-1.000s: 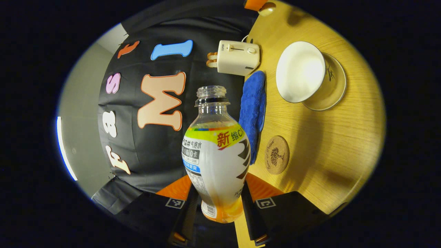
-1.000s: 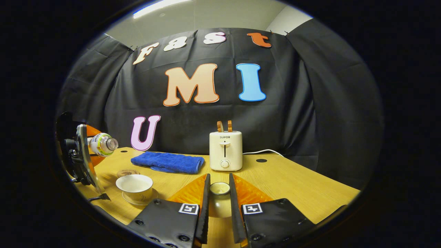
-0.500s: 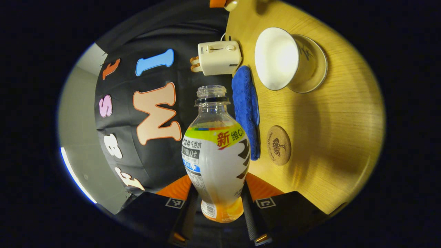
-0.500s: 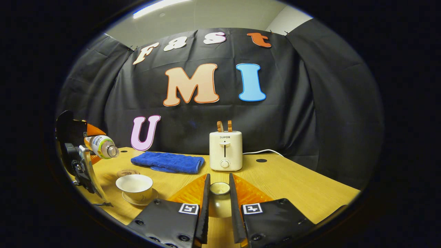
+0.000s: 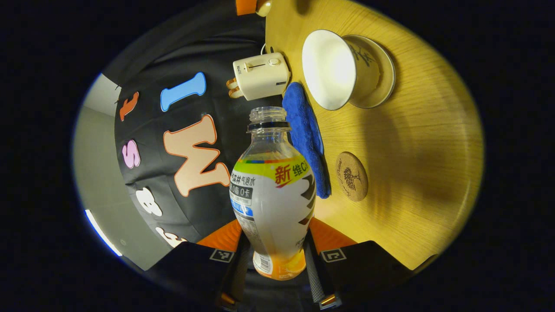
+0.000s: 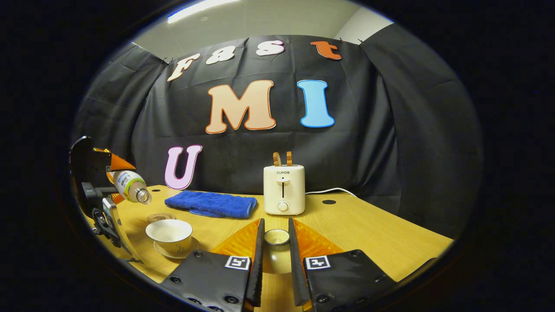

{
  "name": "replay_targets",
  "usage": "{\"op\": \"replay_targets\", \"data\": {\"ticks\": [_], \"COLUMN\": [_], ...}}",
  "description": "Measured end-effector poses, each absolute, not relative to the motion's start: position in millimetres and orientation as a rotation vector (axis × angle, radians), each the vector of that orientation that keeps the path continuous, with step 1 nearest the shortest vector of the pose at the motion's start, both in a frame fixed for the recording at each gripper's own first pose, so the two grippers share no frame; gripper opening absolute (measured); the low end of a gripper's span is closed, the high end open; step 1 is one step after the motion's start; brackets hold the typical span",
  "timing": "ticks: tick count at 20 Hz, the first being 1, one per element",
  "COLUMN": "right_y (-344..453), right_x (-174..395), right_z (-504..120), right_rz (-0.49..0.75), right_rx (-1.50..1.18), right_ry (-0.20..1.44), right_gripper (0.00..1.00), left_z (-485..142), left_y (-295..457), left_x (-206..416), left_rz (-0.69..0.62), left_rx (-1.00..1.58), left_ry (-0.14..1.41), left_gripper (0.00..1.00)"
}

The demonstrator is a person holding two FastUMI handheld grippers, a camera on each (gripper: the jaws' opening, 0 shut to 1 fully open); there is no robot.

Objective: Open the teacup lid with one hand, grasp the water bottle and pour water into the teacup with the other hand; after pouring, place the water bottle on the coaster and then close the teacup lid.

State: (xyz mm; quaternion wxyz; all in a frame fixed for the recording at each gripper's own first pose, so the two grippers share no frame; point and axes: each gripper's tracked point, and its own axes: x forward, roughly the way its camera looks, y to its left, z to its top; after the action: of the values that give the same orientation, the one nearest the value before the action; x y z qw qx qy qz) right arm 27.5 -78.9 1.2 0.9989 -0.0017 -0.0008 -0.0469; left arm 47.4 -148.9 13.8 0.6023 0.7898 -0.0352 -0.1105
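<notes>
Jaws of the left gripper (image 5: pixel 274 264) are closed part way, and both fingers press on the lower body of the water bottle (image 5: pixel 272 203). The bottle has no cap on its neck. In the right gripper view this bottle (image 6: pixel 130 185) is held above the table, tilted with its open mouth pointing down and toward the teacup (image 6: pixel 170 234). I cannot tell how much water is inside the bottle.

Jaws of the right gripper (image 6: pixel 276 251) are narrow, and both fingers press on the teacup lid (image 6: pixel 276 237), one on each side.

The teacup stands open on its saucer (image 6: pixel 187 250) on the wooden table (image 6: pixel 368 234). In the left gripper view the inside of the teacup (image 5: pixel 328 69) looks white, and I cannot tell if there is water in it. The coaster (image 5: pixel 351 176) lies bare on the table, near the teacup and just beside the blue towel (image 5: pixel 305 130). A toaster (image 6: pixel 284 189) stands behind the towel, with two slices sticking out at its top.
</notes>
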Motion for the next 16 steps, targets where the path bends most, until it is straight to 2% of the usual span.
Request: {"op": "replay_targets", "data": {"ticks": [16], "right_y": [-77.6], "right_x": [21.5], "right_z": [3.6], "right_rz": [-0.094], "right_rx": [-0.005], "right_ry": [-0.001], "right_gripper": [0.31], "left_z": [22.9], "left_y": [-152.6], "left_x": [42.1], "left_rz": [-0.258], "left_rx": [2.018], "left_ry": [-0.088], "left_gripper": [0.57]}}
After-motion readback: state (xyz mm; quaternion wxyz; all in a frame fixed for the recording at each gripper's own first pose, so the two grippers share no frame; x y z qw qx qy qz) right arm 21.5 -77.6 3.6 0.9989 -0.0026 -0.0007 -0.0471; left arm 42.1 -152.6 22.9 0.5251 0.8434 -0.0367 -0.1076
